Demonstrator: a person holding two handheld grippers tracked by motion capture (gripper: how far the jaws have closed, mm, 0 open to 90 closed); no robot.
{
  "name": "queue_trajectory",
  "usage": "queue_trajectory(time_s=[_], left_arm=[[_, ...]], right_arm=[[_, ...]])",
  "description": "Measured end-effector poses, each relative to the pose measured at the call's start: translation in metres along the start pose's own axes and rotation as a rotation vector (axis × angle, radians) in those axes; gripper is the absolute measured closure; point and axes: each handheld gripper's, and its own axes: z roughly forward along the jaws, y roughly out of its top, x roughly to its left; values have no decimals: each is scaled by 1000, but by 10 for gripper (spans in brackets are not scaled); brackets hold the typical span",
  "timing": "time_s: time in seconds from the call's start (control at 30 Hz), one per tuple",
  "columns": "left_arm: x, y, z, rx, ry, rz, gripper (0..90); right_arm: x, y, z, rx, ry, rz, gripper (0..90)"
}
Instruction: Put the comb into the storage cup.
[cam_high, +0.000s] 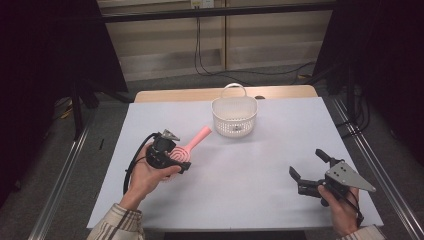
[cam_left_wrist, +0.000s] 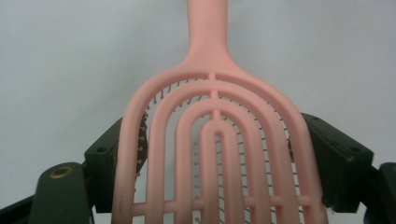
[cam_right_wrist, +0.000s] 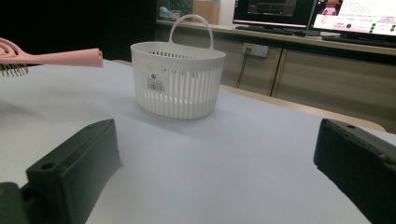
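Clamped across its wide slotted head by the left gripper (cam_high: 172, 159) at the near left, the pink plastic vented hairbrush (cam_left_wrist: 215, 140) could be twisted loose if swung toward the far white slatted plastic basket (cam_high: 234, 117), while the right gripper (cam_high: 307, 167) was held wide and empty.

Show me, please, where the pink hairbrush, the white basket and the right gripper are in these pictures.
pink hairbrush (cam_left_wrist: 212, 140): left gripper view, on its ribbed head.
white basket (cam_high: 234, 122): high view, on its slatted front wall.
right gripper (cam_high: 307, 164): high view, midway between its open jaw tips.
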Motion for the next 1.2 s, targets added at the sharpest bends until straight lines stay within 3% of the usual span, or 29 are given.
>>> queue_trajectory(time_s=[0.07, 0.3, 0.6, 0.87, 0.97, 1.2], left_arm=[[1, 0, -2, -20, -22, 2, 208], [0, 1, -13, -63, -35, 2, 208], [-4, 5, -21, -92, -86, 54, 208], [-10, 14, -21, -116, -115, 70, 208], [-14, 18, -21, -119, -120, 84, 208], [-25, 30, -17, -125, -151, 99, 208]], right_arm=[[0, 0, 0, -1, 0, 0, 1], [0, 0, 1, 1, 3, 7, 1], [6, 1, 10, 21, 23, -7, 0], [17, 11, 20, 17, 61, -56, 0], [20, 14, 23, 25, 97, -100, 0], [27, 24, 29, 21, 119, -152, 0]])
